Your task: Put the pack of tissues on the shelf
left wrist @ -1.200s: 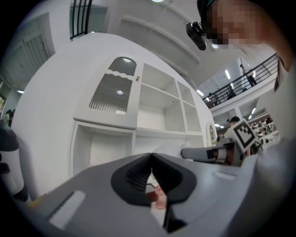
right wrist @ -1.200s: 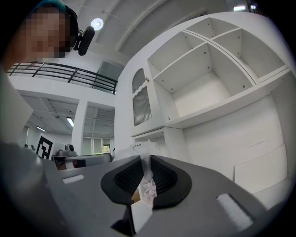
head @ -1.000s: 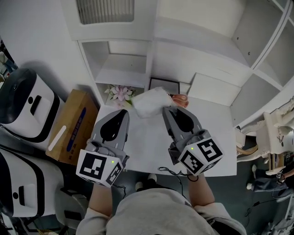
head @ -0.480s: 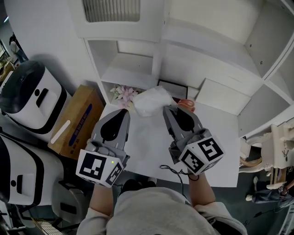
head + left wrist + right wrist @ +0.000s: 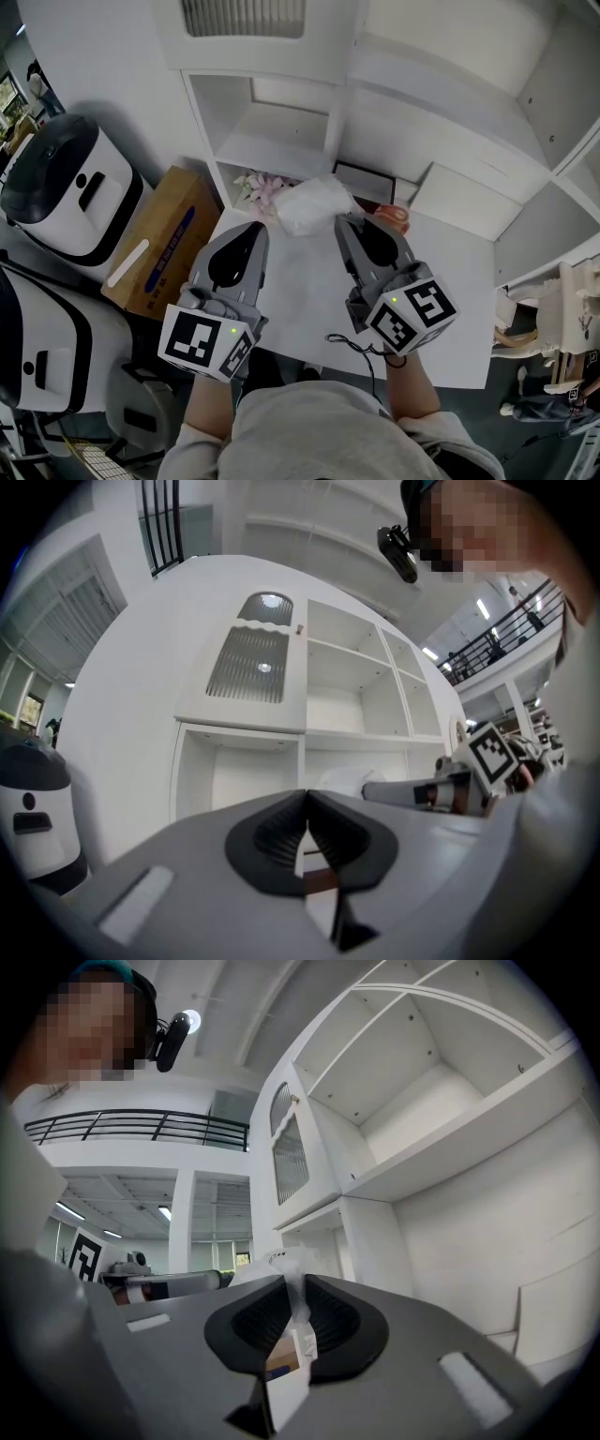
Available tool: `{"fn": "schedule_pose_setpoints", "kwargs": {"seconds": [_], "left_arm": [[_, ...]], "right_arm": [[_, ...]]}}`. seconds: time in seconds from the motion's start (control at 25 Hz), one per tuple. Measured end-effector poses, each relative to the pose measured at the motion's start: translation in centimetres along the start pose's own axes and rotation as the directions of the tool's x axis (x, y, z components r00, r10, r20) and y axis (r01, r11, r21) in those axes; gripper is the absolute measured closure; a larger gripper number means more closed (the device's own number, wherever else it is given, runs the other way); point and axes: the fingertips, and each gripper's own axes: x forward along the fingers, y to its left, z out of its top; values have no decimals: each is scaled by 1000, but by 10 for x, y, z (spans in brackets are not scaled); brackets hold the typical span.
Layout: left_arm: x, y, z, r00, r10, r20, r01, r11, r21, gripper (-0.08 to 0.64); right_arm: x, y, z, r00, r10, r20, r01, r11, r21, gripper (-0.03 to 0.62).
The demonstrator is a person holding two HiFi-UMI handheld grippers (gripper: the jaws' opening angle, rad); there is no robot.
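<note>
The pack of tissues (image 5: 314, 204) is a white, crinkly plastic bundle hanging above the table's far edge, just in front of the white shelf unit (image 5: 281, 141). My right gripper (image 5: 344, 223) is shut on the pack's right end. In the right gripper view a thin fold of the wrapper (image 5: 296, 1290) is pinched between the jaws, with the rest of the pack (image 5: 272, 1266) bulging to the left. My left gripper (image 5: 255, 229) hovers beside the pack on the left, jaws closed together with nothing between them (image 5: 305, 797). The pack (image 5: 339, 782) also shows past it.
A cardboard box (image 5: 159, 248) and two white-and-black appliances (image 5: 66, 202) stand on the floor at left. Pink flowers (image 5: 262, 185), a dark picture frame (image 5: 366, 180) and an orange item (image 5: 395, 216) sit at the shelf's foot behind the white table (image 5: 450, 300).
The head view has shifted, so the shelf sits lower and further right in frame. Both grippers and the held pack have edged slightly nearer the shelf. Neither grip has changed.
</note>
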Motion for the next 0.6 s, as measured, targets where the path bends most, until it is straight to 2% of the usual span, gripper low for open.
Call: {"fn": "schedule_pose_setpoints", "kwargs": {"seconds": [0.6], "left_arm": [[15,75,3,995,-95,-10,95,995,-16,558]], "right_arm": [[64,13,-5,994,-111,11,111,994,6,546]]}}
